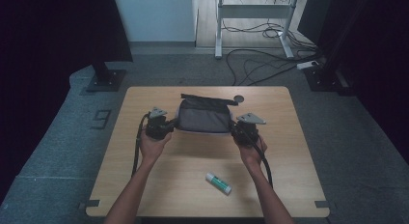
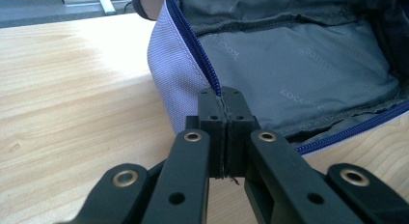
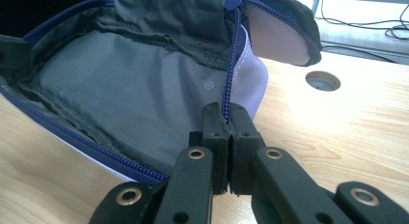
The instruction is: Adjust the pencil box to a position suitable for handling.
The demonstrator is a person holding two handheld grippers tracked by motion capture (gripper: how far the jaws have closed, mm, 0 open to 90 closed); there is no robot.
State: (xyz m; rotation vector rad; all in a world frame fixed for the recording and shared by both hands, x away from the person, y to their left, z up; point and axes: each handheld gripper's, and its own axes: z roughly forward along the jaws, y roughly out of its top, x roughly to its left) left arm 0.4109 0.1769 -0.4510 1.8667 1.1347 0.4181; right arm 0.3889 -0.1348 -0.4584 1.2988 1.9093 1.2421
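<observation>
Grey fabric pouch [image 1: 203,119] lying open at the centre of the high view, on the pale wooden worktop [image 1: 144,185], slightly above the middle of the frame. Blue zipper [image 2: 193,40] running along its rim, dark grey lining [image 3: 120,89] showing inside. Left gripper [image 1: 166,129] at the pouch's left end, held by the left hand [image 1: 153,146]; right gripper [image 1: 238,132] at the pouch's right end, held by the right hand [image 1: 252,149]. Forearms entering from the bottom edge of the frame.

Seen in the left gripper view: jaws pressed together on the pouch's edge, zipper line rising out from between them toward the upper middle, light lilac outer fabric [image 2: 176,84] to the left. Seen in the right gripper view: jaws likewise clamped on the opposite edge of the pouch, zipper climbing from them toward the top centre, round hole in the worktop [image 3: 322,80] at the right of the frame.

White and green tube [image 1: 218,182], looks like a glue stick, lying flat in the lower middle of the high view, well apart from the pouch, between the two forearms and nearer the right one. Cables [image 1: 260,60] on the grey floor at the top.
</observation>
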